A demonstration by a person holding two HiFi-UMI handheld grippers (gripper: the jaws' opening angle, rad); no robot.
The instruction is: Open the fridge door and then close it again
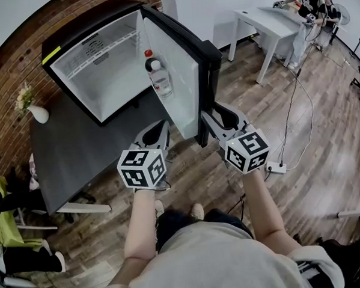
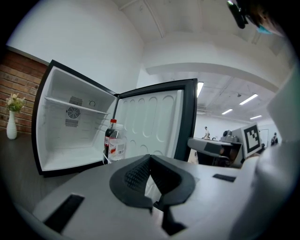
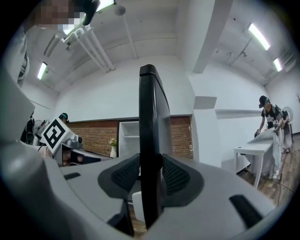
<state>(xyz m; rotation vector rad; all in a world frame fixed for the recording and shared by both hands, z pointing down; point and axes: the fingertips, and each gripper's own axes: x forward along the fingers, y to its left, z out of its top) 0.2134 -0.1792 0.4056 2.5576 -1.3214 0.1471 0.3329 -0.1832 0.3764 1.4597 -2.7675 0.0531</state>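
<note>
1. Nearest the head camera, the right gripper is seen clamped on the free edge of the fridge door. In the right gripper view the dark edge fills the gap at the right gripper, with both pads pressed to it.
2. Just beside the door's inner face, low down, the left gripper is held with its jaws together and nothing between them. This is confirmed in the left gripper view.
3. Now the door itself: it is swung wide, with its inner face turned toward the left gripper. Two bottles are carried in its shelf.
4. On the far side of the door from the right gripper stands the fridge, its white interior empty, on a dark tabletop.
5. The key relation is that the door's long axis runs upright through the right jaws. The hinge lies at the door's far end, away from the person.
6. The opening half is judged done. For closing, the held edge would have to be swept in an arc about that hinge, toward the cabinet.
7. The right gripper is the one already on the door. The left would need to be cleared from the door's inner side first, or it risks being caught.
</note>
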